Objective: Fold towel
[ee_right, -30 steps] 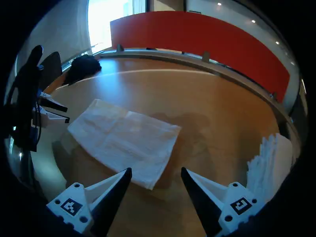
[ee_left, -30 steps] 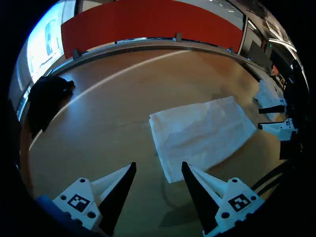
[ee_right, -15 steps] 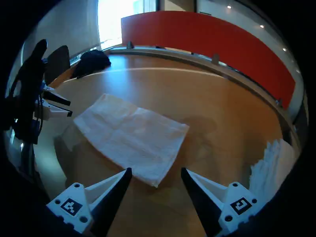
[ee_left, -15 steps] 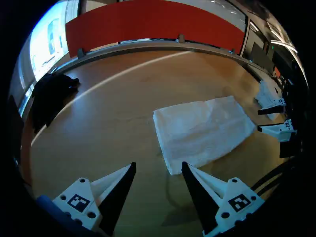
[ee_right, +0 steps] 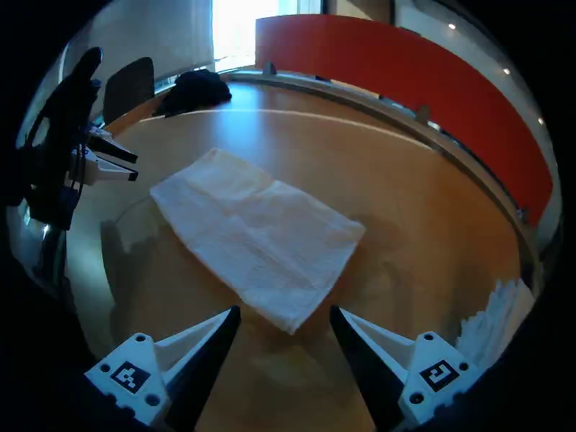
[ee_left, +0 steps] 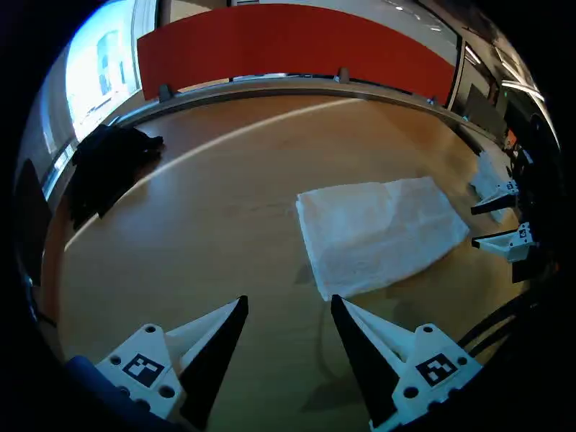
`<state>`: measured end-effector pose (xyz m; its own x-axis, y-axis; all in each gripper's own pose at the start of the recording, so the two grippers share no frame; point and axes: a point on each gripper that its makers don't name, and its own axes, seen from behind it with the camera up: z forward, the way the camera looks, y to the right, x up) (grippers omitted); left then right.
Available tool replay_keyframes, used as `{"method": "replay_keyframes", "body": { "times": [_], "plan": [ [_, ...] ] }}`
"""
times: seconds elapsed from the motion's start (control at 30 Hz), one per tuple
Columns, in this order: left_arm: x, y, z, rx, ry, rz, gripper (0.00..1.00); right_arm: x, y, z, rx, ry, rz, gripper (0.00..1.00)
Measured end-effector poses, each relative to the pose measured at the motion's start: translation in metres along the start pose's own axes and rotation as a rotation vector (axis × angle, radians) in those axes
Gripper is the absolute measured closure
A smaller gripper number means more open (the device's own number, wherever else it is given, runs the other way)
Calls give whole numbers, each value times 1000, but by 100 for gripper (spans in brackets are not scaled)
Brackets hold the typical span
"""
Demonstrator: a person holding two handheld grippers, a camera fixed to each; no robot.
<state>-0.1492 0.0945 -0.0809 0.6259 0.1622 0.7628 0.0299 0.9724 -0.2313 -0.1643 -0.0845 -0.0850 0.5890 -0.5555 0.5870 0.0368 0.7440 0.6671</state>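
Right gripper view: rectangular, crinkled white towel (ee_right: 258, 234); glossy wooden table (ee_right: 403, 216).

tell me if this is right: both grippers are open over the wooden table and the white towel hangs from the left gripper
Not quite: the white towel lies flat on the wooden table, just ahead of the left gripper, held by nothing; the left gripper view shows it. The right gripper is open too.

Your towel (ee_left: 381, 234) is matt, slightly crinkled white cloth; the tabletop (ee_left: 201, 216) under it is smooth, glossy wood catching reflections.
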Motion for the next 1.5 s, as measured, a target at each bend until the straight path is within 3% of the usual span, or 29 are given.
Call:
{"method": "replay_keyframes", "body": {
  "times": [0.2,0.47,0.6,0.87,1.0,1.27,1.5],
  "plan": [
    [-11,-11,-12,20,0,-22,15,-5,1,2,17,-20,-31,6],
    [-31,-32,-28,58,-15,-48,15,-11,1,7,39,-41,-52,21],
    [-38,-40,-34,71,-21,-65,15,-15,2,9,46,-54,-53,24],
    [-46,-49,-41,83,-26,-73,15,-24,3,15,52,-89,-54,51],
    [-48,-51,-43,84,-29,-74,15,-25,3,16,53,-91,-49,55],
    [-50,-53,-44,83,-30,-72,15,-26,3,16,41,-96,-43,92],
    [-49,-55,-46,85,-27,-69,15,-22,1,11,33,-79,-35,95]
  ]
}}
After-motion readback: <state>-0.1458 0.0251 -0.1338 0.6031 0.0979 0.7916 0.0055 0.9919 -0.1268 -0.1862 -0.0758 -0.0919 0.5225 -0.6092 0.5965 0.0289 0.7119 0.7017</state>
